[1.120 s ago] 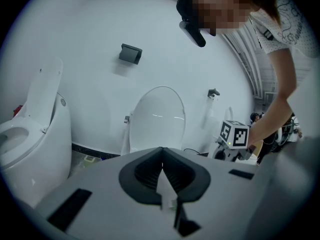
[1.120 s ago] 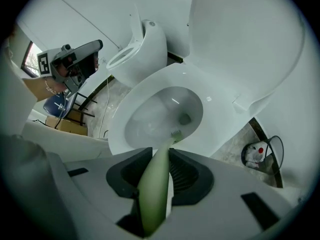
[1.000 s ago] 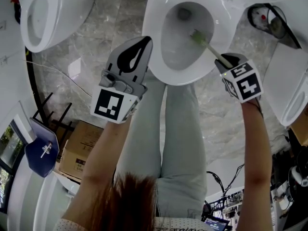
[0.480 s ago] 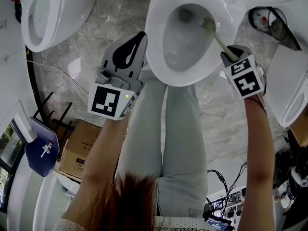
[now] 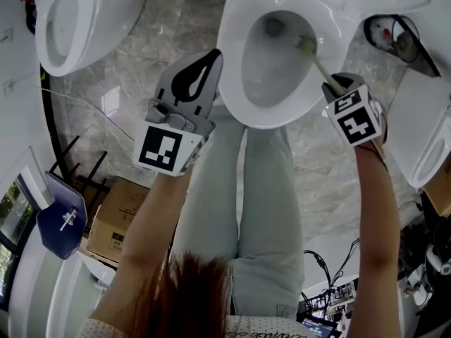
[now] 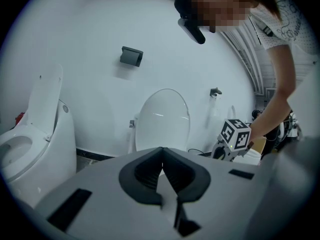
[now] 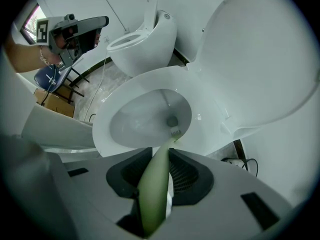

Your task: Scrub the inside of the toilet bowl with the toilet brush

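Right gripper view: two jaws of the right gripper [image 7: 161, 151] are closed on the one toilet brush [image 7: 154, 194], pinching its pale green handle, which runs out between them and slants down into the toilet bowl [image 7: 145, 81]. The bristle head lies against the bowl's inner wall, just beside the drain opening at the bottom.

Left gripper view: the left gripper [image 6: 162, 156] has its two jaws drawn together with nothing between them.

Head view: two bare forearms reach forward and down, one to each gripper. The right one is stretched toward the bowl's right rim. The left one is held over the marble floor [image 5: 148, 41], with the jaw tips just beside the bowl's left rim. The person's two legs [image 5: 239, 210], in light trousers, stand directly before the bowl.

Fixtures number three — the scrubbed bowl at centre, a second toilet [image 5: 70, 20] at upper left, and a third white fixture [image 5: 430, 153] at the right edge. One cardboard box [image 5: 116, 217] sits at lower left.
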`<control>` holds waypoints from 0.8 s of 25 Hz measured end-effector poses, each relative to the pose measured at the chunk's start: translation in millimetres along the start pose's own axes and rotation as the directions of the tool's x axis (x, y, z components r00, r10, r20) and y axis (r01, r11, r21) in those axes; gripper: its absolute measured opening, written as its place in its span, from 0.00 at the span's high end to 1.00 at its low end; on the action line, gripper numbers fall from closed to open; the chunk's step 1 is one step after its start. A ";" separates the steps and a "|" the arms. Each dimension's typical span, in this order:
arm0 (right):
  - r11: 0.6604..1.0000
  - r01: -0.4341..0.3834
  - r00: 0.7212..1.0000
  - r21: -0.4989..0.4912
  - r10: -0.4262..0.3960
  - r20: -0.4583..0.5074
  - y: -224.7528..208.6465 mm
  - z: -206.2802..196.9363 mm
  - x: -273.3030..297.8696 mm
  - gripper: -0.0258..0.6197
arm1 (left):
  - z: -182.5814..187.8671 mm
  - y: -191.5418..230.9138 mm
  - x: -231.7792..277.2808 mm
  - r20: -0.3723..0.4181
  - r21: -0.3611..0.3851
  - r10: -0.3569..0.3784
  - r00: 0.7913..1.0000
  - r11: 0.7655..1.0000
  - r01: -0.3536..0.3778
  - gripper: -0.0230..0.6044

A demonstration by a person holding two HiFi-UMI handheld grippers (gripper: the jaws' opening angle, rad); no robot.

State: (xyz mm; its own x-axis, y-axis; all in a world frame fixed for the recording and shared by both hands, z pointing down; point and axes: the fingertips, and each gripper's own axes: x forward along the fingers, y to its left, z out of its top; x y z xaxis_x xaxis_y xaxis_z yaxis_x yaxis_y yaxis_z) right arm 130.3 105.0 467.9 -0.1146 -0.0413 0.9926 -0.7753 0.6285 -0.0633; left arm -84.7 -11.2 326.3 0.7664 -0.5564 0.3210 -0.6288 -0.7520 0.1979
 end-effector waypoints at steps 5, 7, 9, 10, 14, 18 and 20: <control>0.999 -0.029 0.999 0.014 0.029 -0.015 9.7 -3.9 -1.3 0.78 | -4.1 -0.3 -1.8 -0.004 -0.002 0.001 1.000 1.000 -0.001 0.96; 0.998 -0.048 0.999 0.027 0.049 -0.021 15.6 -5.4 -3.0 0.78 | -4.9 -0.4 -2.6 -0.005 -0.004 0.002 1.000 1.000 -0.002 0.96; 0.997 -0.067 0.997 0.038 0.068 -0.026 21.8 -7.3 -5.4 0.78 | -5.6 -0.3 -3.6 -0.006 -0.006 0.003 1.000 1.000 -0.003 0.96; 0.996 -0.075 0.997 0.042 0.076 -0.028 24.8 -8.1 -6.3 0.78 | -6.2 -0.1 -3.9 -0.008 -0.005 0.003 1.000 1.000 -0.003 0.96; 0.993 -0.106 0.994 0.058 0.108 -0.033 37.6 -11.6 -9.2 0.78 | -9.0 0.5 -3.4 -0.023 0.011 0.006 1.000 1.000 -0.005 0.96; 0.988 -0.135 0.990 0.073 0.138 -0.036 47.5 -13.3 -13.1 0.78 | -9.1 2.1 -5.3 -0.025 0.004 0.008 1.000 1.000 -0.008 0.96; 0.984 -0.152 0.987 0.088 0.156 -0.036 50.5 -13.4 -13.7 0.78 | -10.0 3.7 -5.5 -0.025 0.005 0.011 1.000 1.000 -0.011 0.96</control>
State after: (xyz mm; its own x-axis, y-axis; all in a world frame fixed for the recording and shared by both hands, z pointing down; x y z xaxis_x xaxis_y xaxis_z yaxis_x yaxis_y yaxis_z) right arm 101.1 147.7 452.4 -0.2115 0.0848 0.9737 -0.8007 0.5562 -0.2224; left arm -92.5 -7.4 334.5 0.7558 -0.5558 0.3462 -0.6366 -0.7475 0.1897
